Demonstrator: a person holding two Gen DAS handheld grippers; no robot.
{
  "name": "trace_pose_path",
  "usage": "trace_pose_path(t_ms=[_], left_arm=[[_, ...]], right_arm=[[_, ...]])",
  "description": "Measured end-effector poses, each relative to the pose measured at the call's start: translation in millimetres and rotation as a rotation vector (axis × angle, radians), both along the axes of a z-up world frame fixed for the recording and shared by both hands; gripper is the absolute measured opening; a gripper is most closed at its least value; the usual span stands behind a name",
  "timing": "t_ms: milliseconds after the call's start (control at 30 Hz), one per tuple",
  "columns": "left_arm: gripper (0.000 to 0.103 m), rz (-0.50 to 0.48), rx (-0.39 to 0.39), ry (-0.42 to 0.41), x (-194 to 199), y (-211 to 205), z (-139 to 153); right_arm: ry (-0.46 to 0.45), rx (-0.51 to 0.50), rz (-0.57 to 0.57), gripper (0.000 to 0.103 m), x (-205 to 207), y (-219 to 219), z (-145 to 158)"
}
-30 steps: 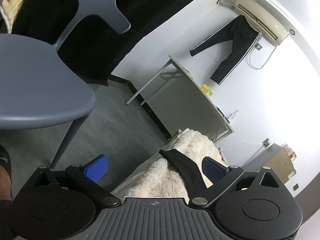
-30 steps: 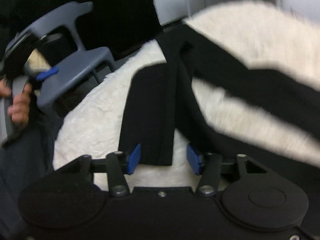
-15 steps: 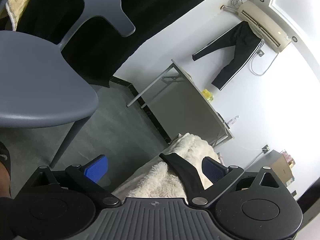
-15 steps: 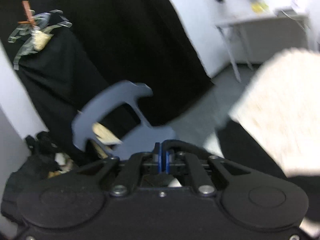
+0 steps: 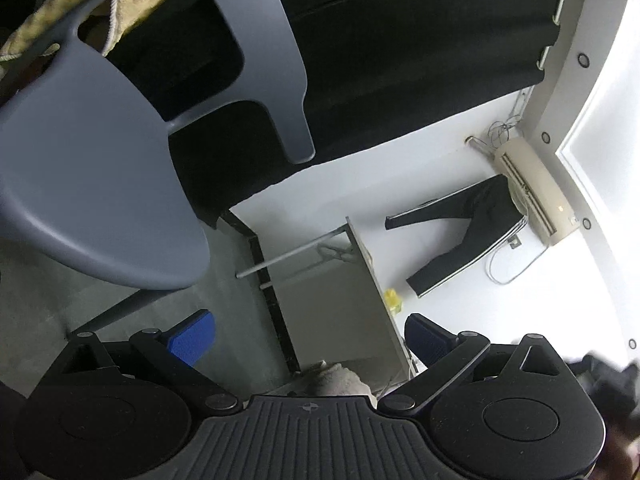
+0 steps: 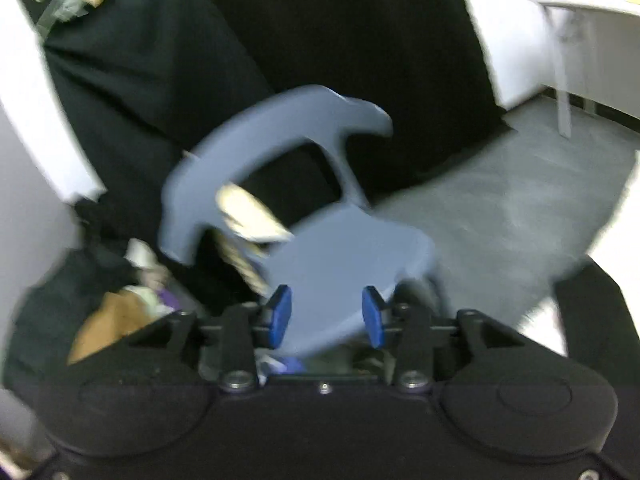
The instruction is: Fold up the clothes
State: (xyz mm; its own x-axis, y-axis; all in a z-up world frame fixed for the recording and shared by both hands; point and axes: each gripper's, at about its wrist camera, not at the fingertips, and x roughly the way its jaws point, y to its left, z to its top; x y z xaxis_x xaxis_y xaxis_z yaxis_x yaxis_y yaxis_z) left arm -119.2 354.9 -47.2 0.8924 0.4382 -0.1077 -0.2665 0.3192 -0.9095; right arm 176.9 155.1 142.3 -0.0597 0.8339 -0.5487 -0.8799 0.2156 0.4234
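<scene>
black curtain [image 5: 400, 60]: hangs behind everything, backdrop only.
grey chair [image 6: 344, 256]: beside the bed, seat bare, probably where folded clothes go.
fleece blanket [image 5: 340, 380]: only a tuft shows below, between the pads.
clothes: none between either tongs; black corner [image 5: 612, 384] at the frame edge, unclear.
left tongs [image 5: 308, 340]: wide apart, empty.
right tongs [image 6: 326, 314]: opening, nothing between them.

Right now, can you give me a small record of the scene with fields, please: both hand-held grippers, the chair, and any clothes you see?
left hand-held gripper: open, nothing between its pads
right hand-held gripper: jaws opening, empty
grey chair: seat bare, cream garment behind its backrest
black track pants: hanging on the white wall by the air conditioner
fleece blanket: only an edge visible
</scene>
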Motion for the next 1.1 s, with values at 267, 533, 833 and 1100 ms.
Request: trace_pose_path(t_ms=[267,533,833,1100], left_arm=[[0.102,-0.112,0.039,0.12,29,3,10],[0.102,-0.334,0.059,0.417,101,6,7],[0.042,-0.546,-0.259,0.692,175,30,-82],[0.004,-0.503,-0.047,0.346,141,30,-7]], right_arm=[[-0.103,0.015,-0.274,0.054,20,-130,-32],[-0.655,-0.133,-0.431,0.065,-79,-279,-168],[-0.993,-0.141,-0.378,0.088,-148,-339,-278],[-1.113,-0.117,-0.421,0.094,-154,-333,-294]])
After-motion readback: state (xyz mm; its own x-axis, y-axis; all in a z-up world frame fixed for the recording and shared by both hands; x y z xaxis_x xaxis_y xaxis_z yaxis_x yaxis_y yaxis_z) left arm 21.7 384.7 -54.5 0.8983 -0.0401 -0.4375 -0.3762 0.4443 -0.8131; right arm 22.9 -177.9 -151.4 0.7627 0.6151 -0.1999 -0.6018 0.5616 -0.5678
